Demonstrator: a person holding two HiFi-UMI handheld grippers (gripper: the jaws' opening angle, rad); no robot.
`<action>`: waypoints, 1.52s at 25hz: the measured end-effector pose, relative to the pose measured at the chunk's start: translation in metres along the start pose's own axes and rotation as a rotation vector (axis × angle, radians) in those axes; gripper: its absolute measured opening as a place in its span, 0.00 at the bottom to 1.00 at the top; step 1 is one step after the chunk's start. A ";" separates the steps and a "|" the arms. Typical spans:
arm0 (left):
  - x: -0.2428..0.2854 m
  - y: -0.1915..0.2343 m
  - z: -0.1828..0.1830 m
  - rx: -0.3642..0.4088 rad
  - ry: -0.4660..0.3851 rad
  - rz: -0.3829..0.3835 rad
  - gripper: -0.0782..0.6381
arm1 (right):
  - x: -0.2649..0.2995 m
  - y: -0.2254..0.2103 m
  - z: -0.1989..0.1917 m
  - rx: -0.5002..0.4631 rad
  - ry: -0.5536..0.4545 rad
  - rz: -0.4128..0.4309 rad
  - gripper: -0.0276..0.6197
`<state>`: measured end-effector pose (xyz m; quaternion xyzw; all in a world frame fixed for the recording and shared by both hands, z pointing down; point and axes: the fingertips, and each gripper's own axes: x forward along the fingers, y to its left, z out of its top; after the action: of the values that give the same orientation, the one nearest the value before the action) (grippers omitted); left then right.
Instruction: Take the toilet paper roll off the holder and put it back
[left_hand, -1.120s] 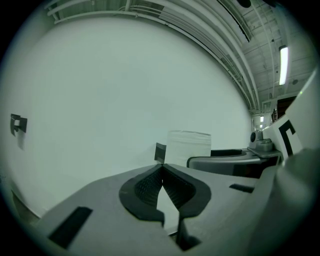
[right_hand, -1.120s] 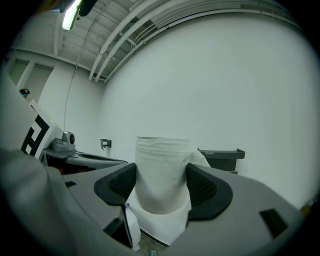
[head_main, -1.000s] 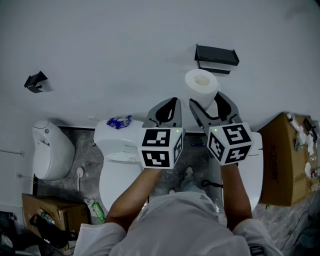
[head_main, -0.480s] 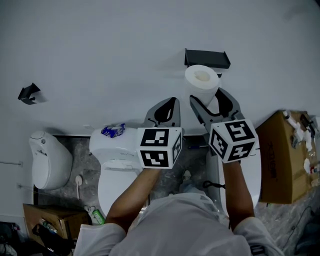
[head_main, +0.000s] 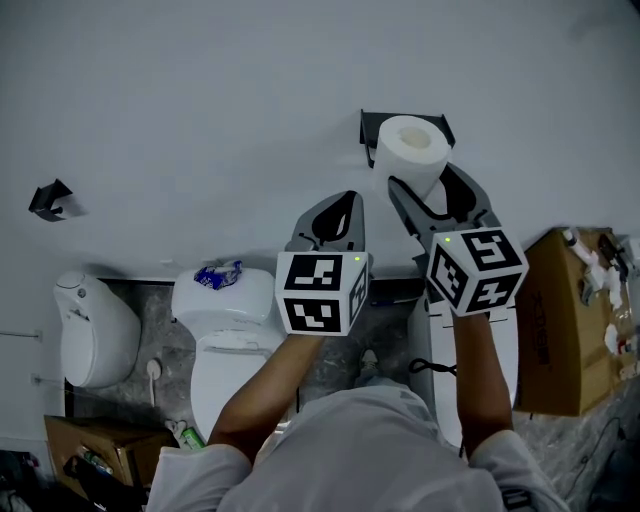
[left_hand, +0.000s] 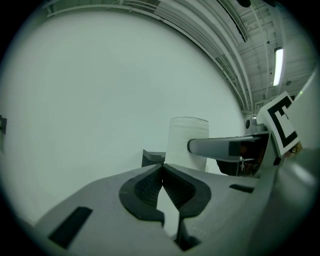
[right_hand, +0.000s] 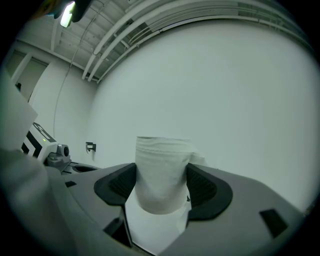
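Observation:
A white toilet paper roll (head_main: 412, 150) stands upright between the pads of my right gripper (head_main: 425, 185), which is shut on it. In the head view the roll is right in front of the black wall holder (head_main: 370, 124) and hides most of it. In the right gripper view the roll (right_hand: 162, 172) fills the gap between the jaws, with a loose sheet hanging below. My left gripper (head_main: 343, 200) is just left of the roll, shut and empty. From the left gripper view (left_hand: 162, 168) I see the roll (left_hand: 187, 137), the holder's edge (left_hand: 151, 157) and a right finger (left_hand: 220, 146).
A white toilet (head_main: 230, 330) with a blue packet (head_main: 215, 273) on its tank stands below left. A second white fixture (head_main: 95, 325) is further left. A cardboard box (head_main: 565, 320) stands at the right. A second black bracket (head_main: 50, 200) is on the wall at far left.
My right gripper has carried the roll up and slightly left toward the holder, so the roll now covers it. The left gripper has stayed beside it, shut.

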<state>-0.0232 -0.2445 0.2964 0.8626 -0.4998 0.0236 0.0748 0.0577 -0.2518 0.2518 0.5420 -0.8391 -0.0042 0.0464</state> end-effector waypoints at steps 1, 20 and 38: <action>0.004 -0.001 0.001 0.001 0.001 -0.002 0.12 | 0.002 -0.004 0.002 -0.001 -0.002 -0.001 0.53; 0.059 0.007 0.013 0.016 0.002 0.032 0.12 | 0.055 -0.059 0.023 0.006 -0.021 0.018 0.53; 0.092 0.022 0.008 -0.001 0.014 0.055 0.12 | 0.101 -0.080 0.013 0.009 0.003 0.020 0.53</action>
<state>0.0034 -0.3359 0.3016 0.8482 -0.5229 0.0314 0.0783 0.0879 -0.3773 0.2413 0.5339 -0.8443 0.0010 0.0452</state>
